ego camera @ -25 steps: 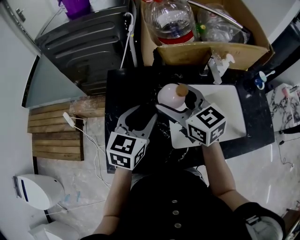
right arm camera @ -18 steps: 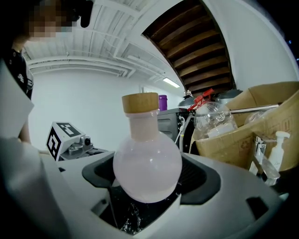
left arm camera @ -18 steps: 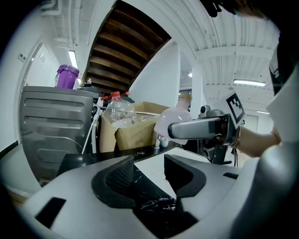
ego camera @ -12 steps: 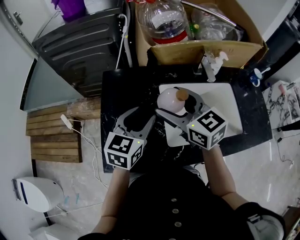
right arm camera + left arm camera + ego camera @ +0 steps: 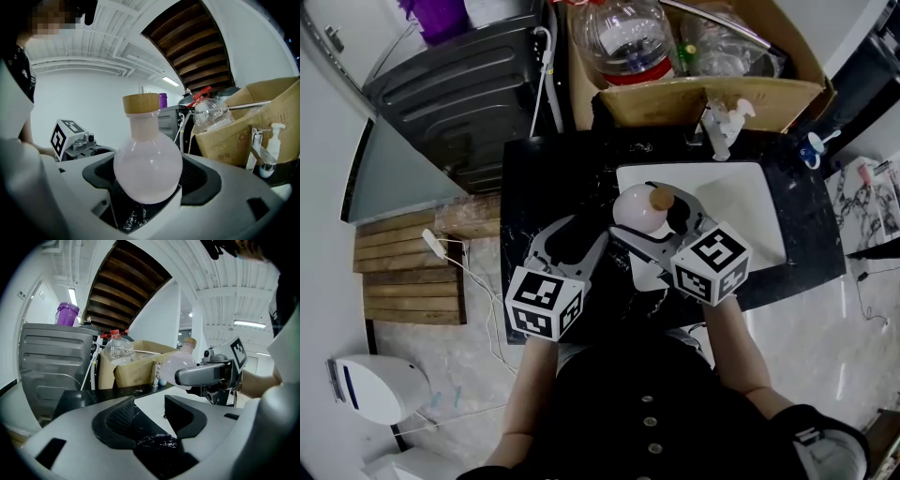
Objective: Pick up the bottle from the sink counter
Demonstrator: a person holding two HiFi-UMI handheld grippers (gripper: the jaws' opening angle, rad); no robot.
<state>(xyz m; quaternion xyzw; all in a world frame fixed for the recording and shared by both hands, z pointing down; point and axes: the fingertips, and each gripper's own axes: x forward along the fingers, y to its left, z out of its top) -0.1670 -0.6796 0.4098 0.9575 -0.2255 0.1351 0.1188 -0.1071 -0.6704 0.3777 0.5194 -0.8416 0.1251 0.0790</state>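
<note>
Black desk (image 5: 534, 187) lies below; near its front edge my right claw (image 5: 150, 177) clamps the round bottle (image 5: 147, 161), whose smooth belly may slip. Left claw (image 5: 150, 416) gapes, empty.

A black, white-veined stone counter (image 5: 548, 187) has a white rectangular sink basin (image 5: 750, 197) set into its right half. At the far edge, just behind the basin, stands a pale pump dispenser (image 5: 719, 131) (upright). Near the far right corner sits a small blue-and-white item (image 5: 813, 156), too small to identify.
</note>
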